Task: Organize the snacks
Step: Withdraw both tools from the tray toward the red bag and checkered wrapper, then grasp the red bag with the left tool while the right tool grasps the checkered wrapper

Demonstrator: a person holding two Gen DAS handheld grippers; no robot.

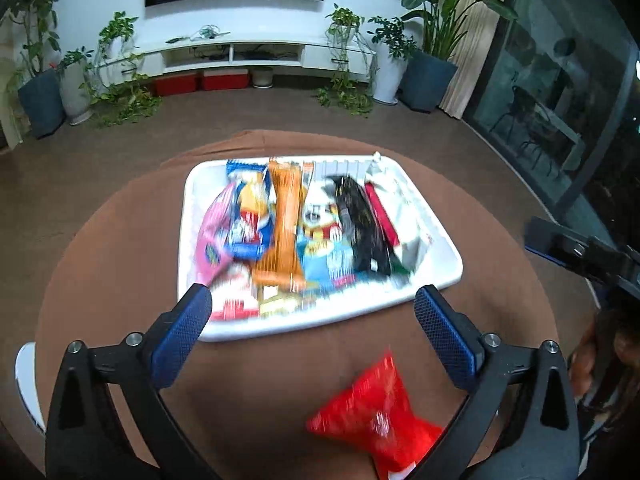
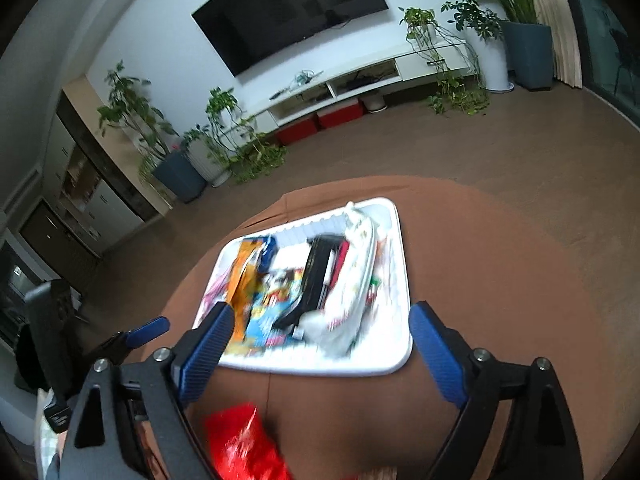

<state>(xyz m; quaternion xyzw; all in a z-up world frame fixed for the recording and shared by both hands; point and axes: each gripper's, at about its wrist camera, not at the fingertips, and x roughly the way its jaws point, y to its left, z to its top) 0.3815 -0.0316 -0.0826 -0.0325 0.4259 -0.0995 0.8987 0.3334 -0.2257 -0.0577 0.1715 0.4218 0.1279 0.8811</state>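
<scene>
The left gripper [image 1: 314, 306] stands spread wide with nothing between its blue textured pads [image 1: 182, 330], and the right gripper [image 2: 320, 326] is likewise spread and empty. No earlier view is at hand, so only that open state can be told.

Nearest to both is the crinkly red plastic snack bag [image 1: 374, 410], lying loose on the brown cloth-covered round table [image 1: 100, 280]. From the left gripper it sits below and behind the fingertips, toward the right finger; from the right gripper it sits below and toward the left finger [image 2: 208, 340]. Its long axis seems to run roughly along the left gripper's pointing line, tilted a little, though blur makes this uncertain. Neither hand is plainly nearer.

Beyond the fingertips of both lies the white rectangular plastic tray [image 1: 440, 276], packed with upright snack packets: pink, blue, orange, black and white among them. Little free room shows in it, so the red bag would likely need a gap on the tray's near edge.
</scene>
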